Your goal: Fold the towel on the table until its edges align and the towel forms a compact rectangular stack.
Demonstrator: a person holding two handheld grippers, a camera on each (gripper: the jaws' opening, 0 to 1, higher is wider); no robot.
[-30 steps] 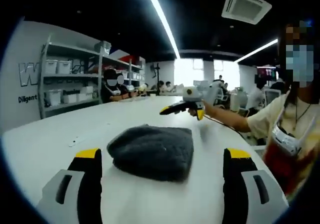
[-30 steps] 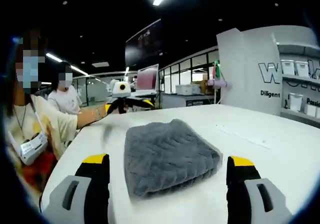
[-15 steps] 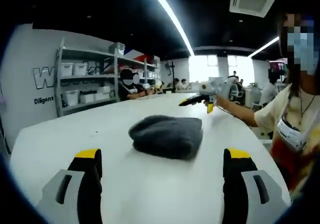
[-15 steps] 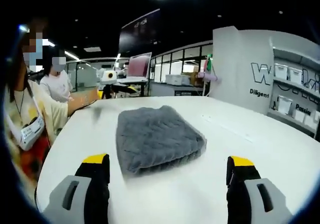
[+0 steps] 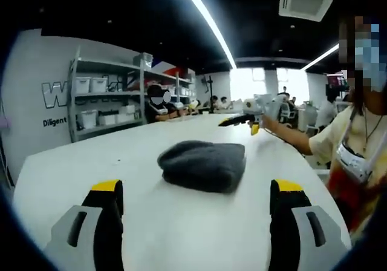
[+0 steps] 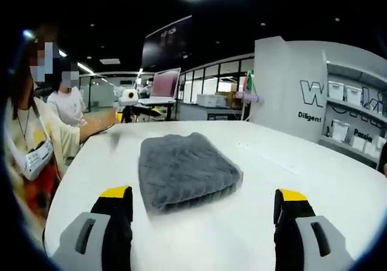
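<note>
With my left gripper [image 5: 192,222] and right gripper [image 6: 204,222] both spread and empty, the folded grey towel [image 6: 184,169] lay mid-frame on the white table [image 6: 338,192], looking soft, light and floppy, best pinched at a corner.

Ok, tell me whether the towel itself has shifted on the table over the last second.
Cannot tell. The towel looks smaller in both views, but so does the table, which suggests the cameras drew back rather than the towel sliding.

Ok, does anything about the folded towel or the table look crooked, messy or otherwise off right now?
Nothing stands out. The grey towel lies as a compact folded stack on the white table, edges roughly lined up. Both grippers, left and right, are open and apart from it.
</note>
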